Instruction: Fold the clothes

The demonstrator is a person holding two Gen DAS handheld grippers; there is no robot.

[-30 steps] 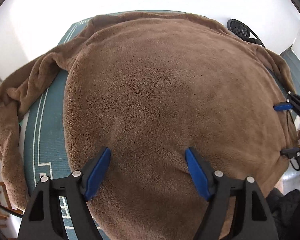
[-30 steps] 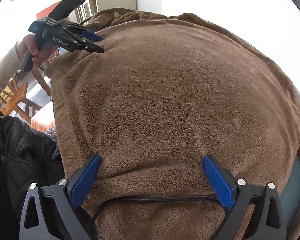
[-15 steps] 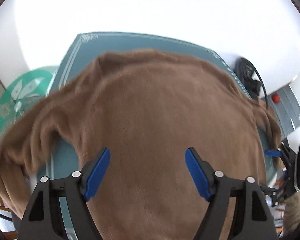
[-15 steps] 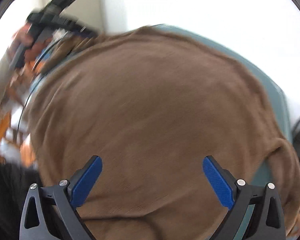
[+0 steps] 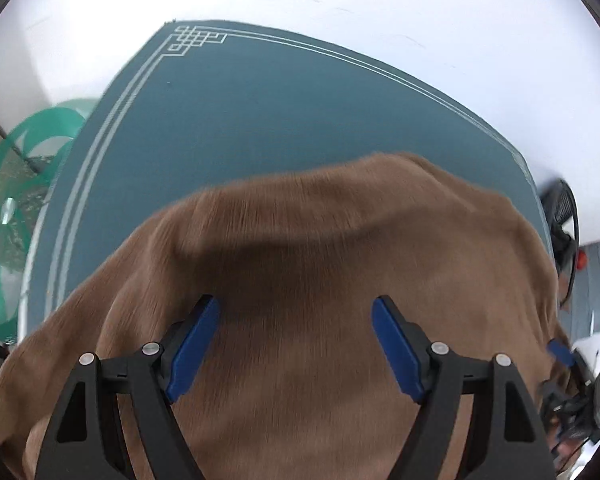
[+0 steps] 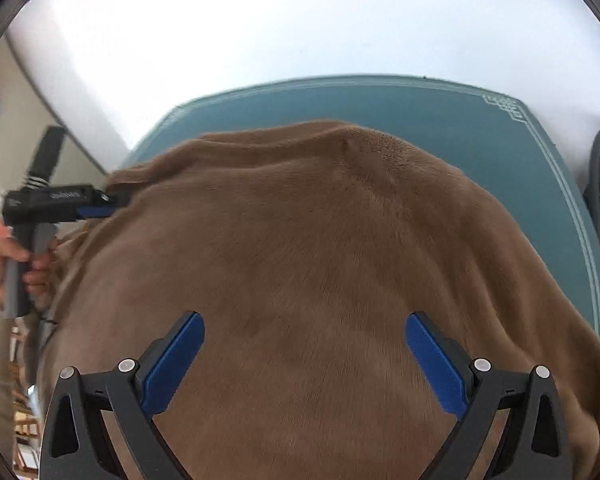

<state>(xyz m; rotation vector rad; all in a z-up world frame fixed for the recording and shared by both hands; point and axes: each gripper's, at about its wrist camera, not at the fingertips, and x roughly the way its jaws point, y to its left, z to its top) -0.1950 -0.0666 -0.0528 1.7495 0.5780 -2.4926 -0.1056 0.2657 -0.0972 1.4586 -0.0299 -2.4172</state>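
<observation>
Since a second ago, both cameras have pulled back from the brown fleece garment [image 5: 320, 280], which then covered nearly the whole desk; now a wide stretch of the teal desk mat [image 5: 260, 120] lies bare beyond it.

Left wrist view: the left tool [image 5: 296, 344] has its blue pads spread wide, with only fleece showing between them and nothing pinched. The garment fills the lower half of the picture, humped up and smeared by motion blur, so its folds and edges are hard to read; its lower part is cut off by the frame. Right of the garment, at the frame edge, the right tool [image 5: 568, 376] is a dark blur with one blue pad showing, and whether it grips cloth cannot be told here. A dark round object beyond the mat's right side is too blurred to name.

Right wrist view: the right tool [image 6: 304, 360] also stands spread wide over the fleece, holding nothing. The garment [image 6: 300, 260] lies on the desk mat [image 6: 460, 120], covering its near part and running out of frame below. At the garment's left edge the left tool [image 6: 88, 208] touches the cloth, held by a hand [image 6: 16, 264]; its pads are partly hidden by fabric.
</observation>
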